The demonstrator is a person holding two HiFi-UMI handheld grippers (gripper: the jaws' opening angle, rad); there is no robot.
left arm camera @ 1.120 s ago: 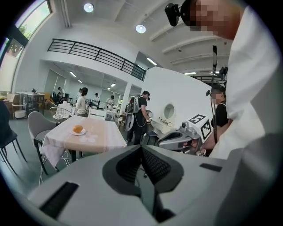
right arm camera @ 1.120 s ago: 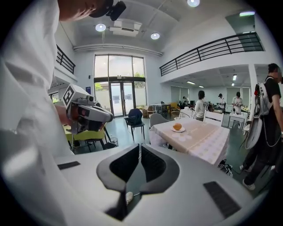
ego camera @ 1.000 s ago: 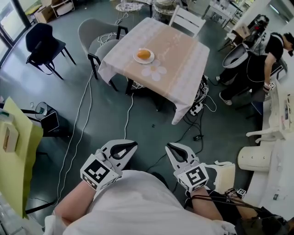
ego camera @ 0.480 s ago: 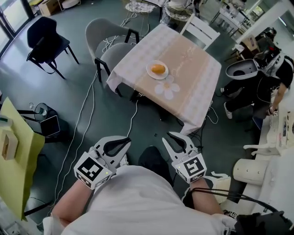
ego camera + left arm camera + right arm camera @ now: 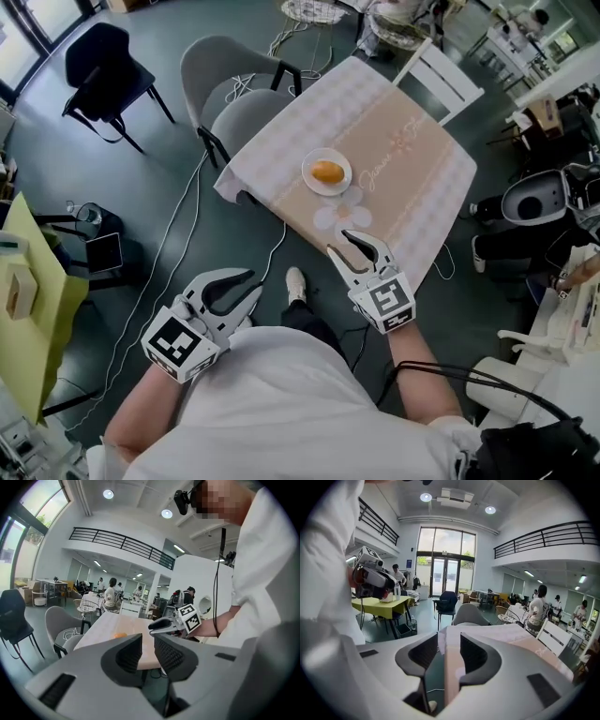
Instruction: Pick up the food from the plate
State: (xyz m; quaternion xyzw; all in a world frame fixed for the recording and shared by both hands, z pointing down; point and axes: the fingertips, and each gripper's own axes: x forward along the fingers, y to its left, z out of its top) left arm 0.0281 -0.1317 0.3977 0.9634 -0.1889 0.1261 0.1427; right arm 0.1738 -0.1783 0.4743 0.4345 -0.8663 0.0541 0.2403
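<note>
An orange piece of food (image 5: 327,172) lies on a white plate (image 5: 311,180) near the middle of a cloth-covered table (image 5: 412,178). My right gripper (image 5: 339,242) hovers at the table's near edge, short of the plate; its jaws are opening with nothing between them. My left gripper (image 5: 253,286) hangs lower and to the left, over the floor, with a narrow empty gap between its pads. The left gripper view shows the food (image 5: 120,635) far ahead and the right gripper (image 5: 159,626) beside it. In the right gripper view, the table (image 5: 487,634) lies just beyond the right gripper (image 5: 449,644).
Two grey chairs (image 5: 234,94) stand at the table's left side and a white chair (image 5: 445,80) at its far side. A black chair (image 5: 108,61) is farther left. Cables (image 5: 159,272) run over the floor. A yellow table (image 5: 28,309) is at the left edge.
The table has come closer in the head view. My right gripper has moved forward and up to the table's near edge and its jaws have parted. The left gripper stays low.
</note>
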